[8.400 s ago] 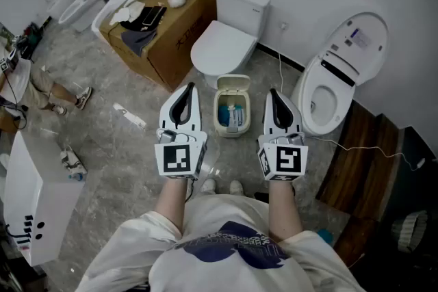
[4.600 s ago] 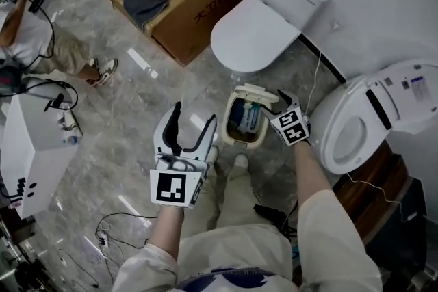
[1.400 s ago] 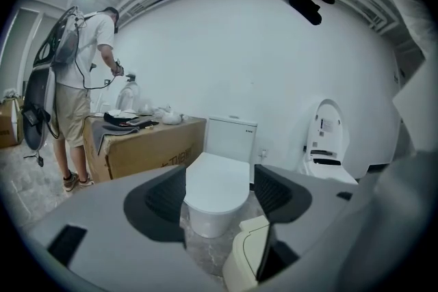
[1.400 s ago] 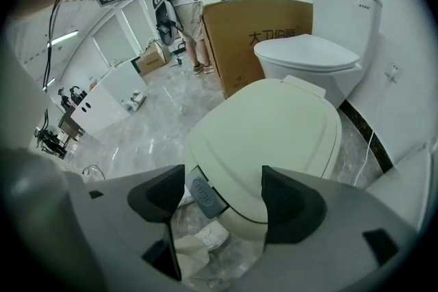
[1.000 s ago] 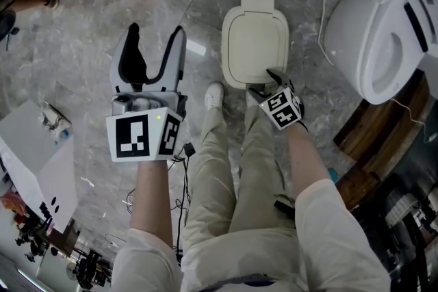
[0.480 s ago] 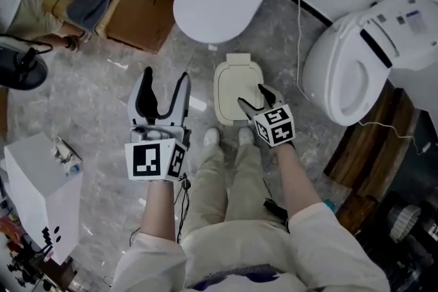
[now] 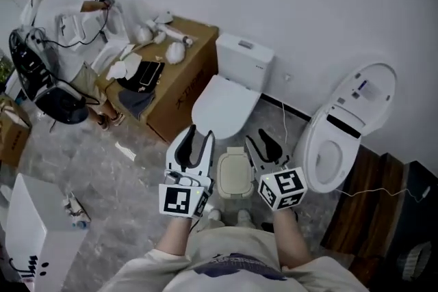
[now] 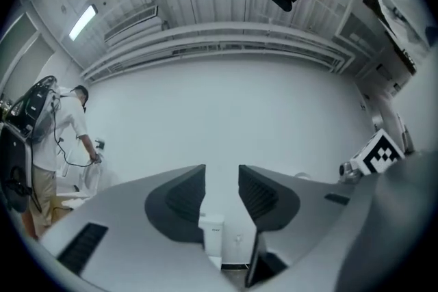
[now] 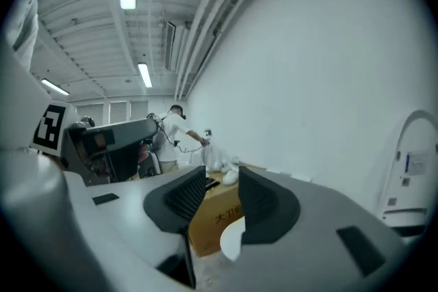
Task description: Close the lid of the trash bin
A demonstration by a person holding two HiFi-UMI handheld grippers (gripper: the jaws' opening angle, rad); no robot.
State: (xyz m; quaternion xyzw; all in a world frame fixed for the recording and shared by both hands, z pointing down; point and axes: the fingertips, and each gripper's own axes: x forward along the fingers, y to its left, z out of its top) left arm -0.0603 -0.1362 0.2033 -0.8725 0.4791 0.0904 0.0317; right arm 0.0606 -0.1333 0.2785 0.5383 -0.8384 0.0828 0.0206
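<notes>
Cream trash bin sits lid-down on the grey floor, just in front of the white toilet. Left hand-held gripper and right hand-held gripper hover either side of it, both jaws half-wide and closing, nothing between them.

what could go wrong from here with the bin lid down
1. The bin sits right in front of the person's shoes; a step forward might knock it and pop the lid.
2. From this high up I cannot tell whether the lid is fully seated; it may spring up.
3. A thin cable trails over the floor by the open toilet, a possible trip.
</notes>
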